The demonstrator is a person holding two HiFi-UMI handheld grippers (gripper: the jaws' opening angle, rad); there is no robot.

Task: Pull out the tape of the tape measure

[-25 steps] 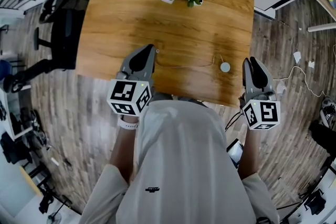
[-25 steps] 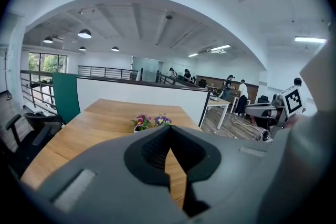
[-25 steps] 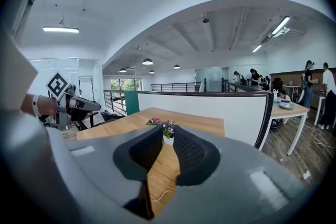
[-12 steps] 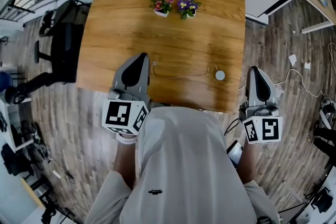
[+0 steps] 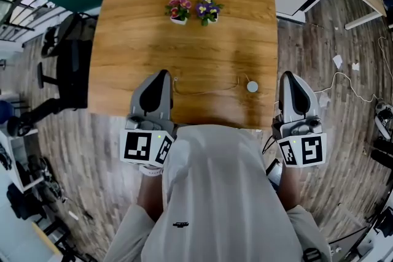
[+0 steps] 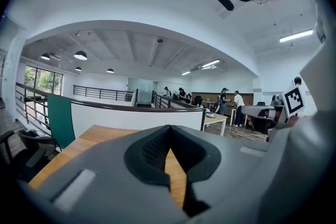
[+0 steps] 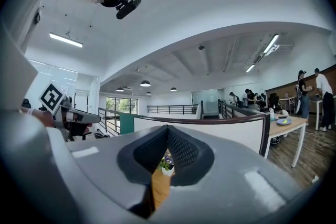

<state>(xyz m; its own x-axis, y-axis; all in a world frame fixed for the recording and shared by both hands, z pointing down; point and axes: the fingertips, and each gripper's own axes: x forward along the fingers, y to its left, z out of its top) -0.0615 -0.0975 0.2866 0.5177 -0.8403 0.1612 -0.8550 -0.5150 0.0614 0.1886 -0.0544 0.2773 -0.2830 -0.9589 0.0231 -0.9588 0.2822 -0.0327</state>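
1. The left gripper's (image 5: 162,74) fingers (image 6: 157,147) are pressed together with nothing between them. Only table (image 5: 190,40) wood shows through the slit below the tips.
2. The right gripper's (image 5: 288,75) fingers (image 7: 181,149) are likewise pressed together and empty. A flower pot (image 7: 166,166) shows through their slit.
3. The left gripper sits over the table's near edge, left of middle. The right gripper is off the table's right edge, by the near corner, over the floor (image 5: 319,46).
4. The tape measure (image 5: 252,87) lies on the table near its near edge, between the grippers and closer to the right one, held by neither. Its tape (image 5: 206,91) runs left across the table, ending just beside the left gripper's tip.
5. Mid-table is bare; two flower pots (image 5: 178,11) (image 5: 207,10) stand well apart from the grippers, toward the far edge.
6. A chair (image 5: 67,64) stands off the table's left edge; cables (image 5: 344,86) lie off the right.
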